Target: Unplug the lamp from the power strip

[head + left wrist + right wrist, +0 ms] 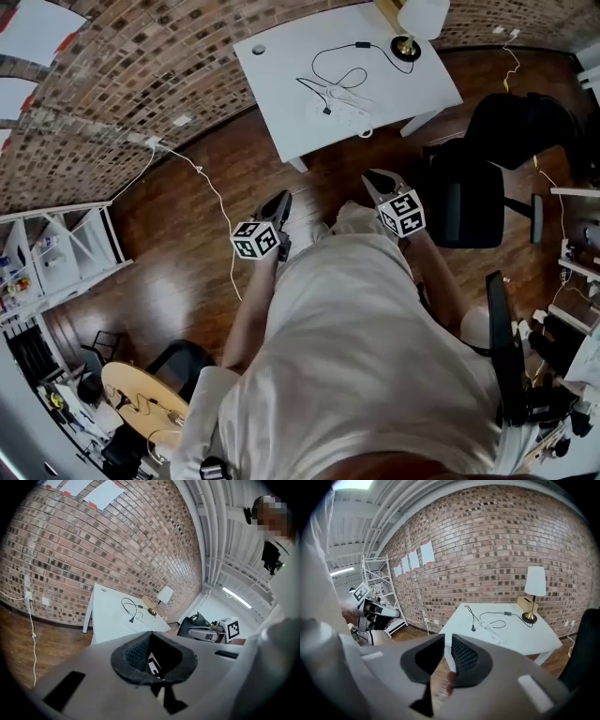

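The lamp (407,30), with a white shade and a brass base, stands at the far right corner of the white table (281,56). Its black cord (330,62) loops across the top to a black plug (326,111) beside the white power strip (345,112). I cannot tell whether the plug sits in a socket. The lamp (534,581) and the strip (493,633) also show in the right gripper view. Both grippers are held near the person's body, well short of the table. My left gripper (280,200) is shut and empty. My right gripper (376,176) shows a narrow gap between its pads (464,656), with nothing in it.
A black office chair (469,202) stands just right of the right gripper, with a dark bundle (520,127) behind it. A white cable (202,178) runs over the wood floor from the brick wall. White shelving (66,253) and a round wooden table (141,398) are at the left.
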The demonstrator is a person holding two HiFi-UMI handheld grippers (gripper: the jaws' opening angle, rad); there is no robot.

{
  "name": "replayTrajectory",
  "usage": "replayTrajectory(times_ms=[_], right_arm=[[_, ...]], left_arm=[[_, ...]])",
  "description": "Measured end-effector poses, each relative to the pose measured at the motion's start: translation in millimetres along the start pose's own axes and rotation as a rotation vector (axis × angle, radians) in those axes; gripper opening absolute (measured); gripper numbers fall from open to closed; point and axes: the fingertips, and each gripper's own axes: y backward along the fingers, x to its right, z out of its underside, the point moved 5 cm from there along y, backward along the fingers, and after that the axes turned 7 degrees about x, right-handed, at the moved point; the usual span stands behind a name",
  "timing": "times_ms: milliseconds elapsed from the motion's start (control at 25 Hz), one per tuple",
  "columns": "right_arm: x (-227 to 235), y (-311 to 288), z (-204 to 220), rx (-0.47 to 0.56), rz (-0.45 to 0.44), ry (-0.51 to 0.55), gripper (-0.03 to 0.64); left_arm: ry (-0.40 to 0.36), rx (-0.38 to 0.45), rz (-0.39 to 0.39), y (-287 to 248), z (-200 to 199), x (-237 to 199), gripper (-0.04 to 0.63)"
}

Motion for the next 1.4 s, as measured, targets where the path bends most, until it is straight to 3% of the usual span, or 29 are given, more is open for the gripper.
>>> replayTrajectory(times_ms=[320, 640, 880, 1400], right_arm=[[52.3, -6.9, -28.0, 0.006, -0.059, 0.012, 0.044], [96.1, -8.7, -10.9, -0.019, -0.098, 0.004, 0.044], [107.8, -2.7, -5.0, -0.017, -0.096, -0.027, 0.044], [122.0, -18.5, -4.7, -0.046, -0.068, -0.063, 0.043]], left_arm=[[0.004, 0.008, -0.055, -29.5, -16.6, 31.9, 0.005], [0.022, 0.008, -0.106, -59.4, 0.9, 43.8, 0.005], [0.037, -0.005, -0.124, -67.4, 14.3, 48.2, 0.005], [0.030, -0.042, -0.102, -98.3, -7.0, 32.6, 0.005]])
